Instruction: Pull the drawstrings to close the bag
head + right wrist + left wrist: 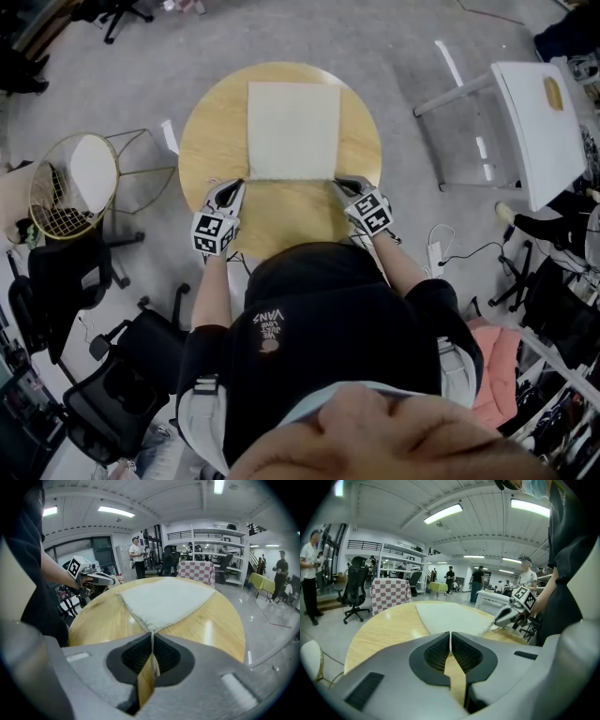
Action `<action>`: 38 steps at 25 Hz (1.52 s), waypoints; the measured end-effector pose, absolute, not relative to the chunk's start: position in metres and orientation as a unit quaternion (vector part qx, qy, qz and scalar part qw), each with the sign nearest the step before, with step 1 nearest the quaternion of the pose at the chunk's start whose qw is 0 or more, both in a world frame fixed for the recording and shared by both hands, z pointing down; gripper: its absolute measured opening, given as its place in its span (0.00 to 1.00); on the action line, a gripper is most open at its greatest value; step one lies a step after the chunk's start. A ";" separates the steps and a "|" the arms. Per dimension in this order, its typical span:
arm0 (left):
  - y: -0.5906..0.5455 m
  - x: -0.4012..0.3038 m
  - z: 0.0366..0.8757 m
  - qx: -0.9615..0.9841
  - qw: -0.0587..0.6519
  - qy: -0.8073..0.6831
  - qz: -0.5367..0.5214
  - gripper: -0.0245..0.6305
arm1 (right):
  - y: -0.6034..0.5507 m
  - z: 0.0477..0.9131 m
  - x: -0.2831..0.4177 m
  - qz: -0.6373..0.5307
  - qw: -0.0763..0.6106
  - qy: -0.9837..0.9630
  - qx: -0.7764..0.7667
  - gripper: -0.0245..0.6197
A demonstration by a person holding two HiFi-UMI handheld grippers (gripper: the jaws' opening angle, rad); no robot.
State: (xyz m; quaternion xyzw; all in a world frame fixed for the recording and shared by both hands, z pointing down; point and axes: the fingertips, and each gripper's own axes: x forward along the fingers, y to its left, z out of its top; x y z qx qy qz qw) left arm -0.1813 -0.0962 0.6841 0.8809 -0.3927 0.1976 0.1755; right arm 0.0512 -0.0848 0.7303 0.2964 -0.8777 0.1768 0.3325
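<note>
Left gripper (238,185), right gripper (338,182) — pinched shut on drawstrings (151,635)

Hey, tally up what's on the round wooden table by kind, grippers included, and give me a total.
Cream drawstring bag: 1
Drawstrings: 2 (left drawstring, right drawstring)
Grippers: 2 (left gripper, right gripper), each shut on its drawstring
Total: 5
</note>
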 end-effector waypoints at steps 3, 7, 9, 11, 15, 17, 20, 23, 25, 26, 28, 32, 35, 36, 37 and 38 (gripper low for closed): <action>-0.098 -0.180 0.694 0.881 0.173 -0.381 0.220 0.06 | -0.085 0.729 0.050 0.178 0.329 -0.879 0.296 0.05; -0.103 -0.181 0.702 0.879 0.174 -0.373 0.239 0.06 | -0.086 0.730 0.052 0.181 0.329 -0.878 0.297 0.05; -0.105 -0.182 0.704 0.879 0.175 -0.371 0.243 0.11 | -0.087 0.731 0.053 0.183 0.330 -0.876 0.299 0.05; -0.108 -0.181 0.707 0.880 0.176 -0.366 0.246 0.12 | -0.089 0.732 0.055 0.185 0.330 -0.875 0.301 0.05; -0.110 -0.175 0.711 0.885 0.166 -0.343 0.267 0.17 | -0.090 0.732 0.058 0.189 0.329 -0.875 0.302 0.05; -0.109 -0.175 0.713 0.888 0.156 -0.327 0.284 0.18 | -0.090 0.732 0.057 0.190 0.329 -0.874 0.303 0.05; -0.106 -0.175 0.720 0.887 0.148 -0.304 0.315 0.18 | -0.091 0.733 0.057 0.191 0.331 -0.873 0.304 0.05; -0.108 -0.177 0.725 0.885 0.140 -0.294 0.334 0.17 | -0.095 0.735 0.057 0.192 0.332 -0.871 0.308 0.05; -0.108 -0.177 0.728 0.885 0.139 -0.287 0.341 0.17 | -0.096 0.736 0.057 0.194 0.332 -0.870 0.310 0.05; -0.107 -0.176 0.730 0.885 0.139 -0.282 0.344 0.17 | -0.096 0.736 0.057 0.195 0.332 -0.869 0.310 0.05; -0.105 -0.174 0.732 0.886 0.138 -0.272 0.350 0.17 | -0.096 0.736 0.058 0.195 0.333 -0.869 0.309 0.05; -0.104 -0.171 0.735 0.886 0.138 -0.260 0.359 0.17 | -0.098 0.736 0.058 0.196 0.334 -0.868 0.309 0.05; -0.103 -0.168 0.740 0.884 0.136 -0.248 0.371 0.17 | -0.100 0.737 0.059 0.197 0.335 -0.868 0.310 0.05; -0.103 -0.168 0.742 0.883 0.137 -0.244 0.377 0.17 | -0.100 0.738 0.059 0.197 0.335 -0.868 0.310 0.05; -0.102 -0.168 0.744 0.881 0.138 -0.242 0.382 0.17 | -0.100 0.738 0.058 0.197 0.335 -0.868 0.310 0.05; -0.101 -0.168 0.745 0.880 0.140 -0.241 0.385 0.17 | -0.100 0.738 0.058 0.197 0.335 -0.868 0.310 0.05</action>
